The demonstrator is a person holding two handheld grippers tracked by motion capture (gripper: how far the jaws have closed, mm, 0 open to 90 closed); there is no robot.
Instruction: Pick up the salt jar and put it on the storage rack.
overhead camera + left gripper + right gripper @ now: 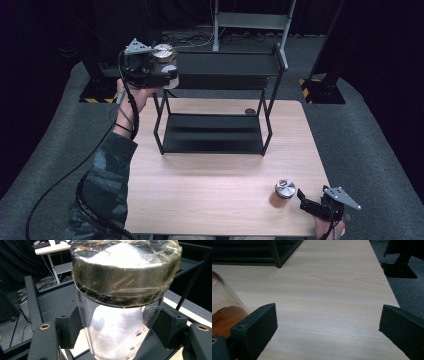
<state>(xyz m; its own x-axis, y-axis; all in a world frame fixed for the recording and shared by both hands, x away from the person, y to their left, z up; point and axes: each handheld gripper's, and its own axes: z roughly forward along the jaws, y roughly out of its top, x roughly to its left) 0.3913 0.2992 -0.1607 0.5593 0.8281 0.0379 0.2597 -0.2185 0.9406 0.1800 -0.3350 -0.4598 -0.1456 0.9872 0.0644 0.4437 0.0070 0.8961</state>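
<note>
**Jar of white powder held at the shelf's upper left corner**

The left hand-held gripper [162, 75] was raised above the tabletop's far left corner, and its jaws were clamped on a clear glass jar [120, 340]. In the left gripper view the two black pads [72, 327] pressed the jar's glass wall from either side, just below its lid [125, 277]. The jar stood upright between them, holding white powder, and the wide lid was wrapped in clear film. In the high view the jar's lid [163, 51] showed at the top of the gripper, right at the left end of the top tier of the black shelf [225, 65]; whether the jar touched that tier could not be told. The person's left hand [137, 95] held the gripper from below, with the cable trailing down along the sleeve.

The shelf stood on the far half of the tabletop [200, 190], its lower tier just above the wood.

The right hand-held gripper [312, 202] rested at the tabletop's near right corner with its jaws standing wide apart and nothing between them. In the right gripper view bare wood lay between the two black pads [259, 325]. A second jar [283, 192], holding orange powder and capped with a metal lid, stood upright on the tabletop just beside that gripper's left jaw, outside the gap. It was well apart from the first jar.
</note>
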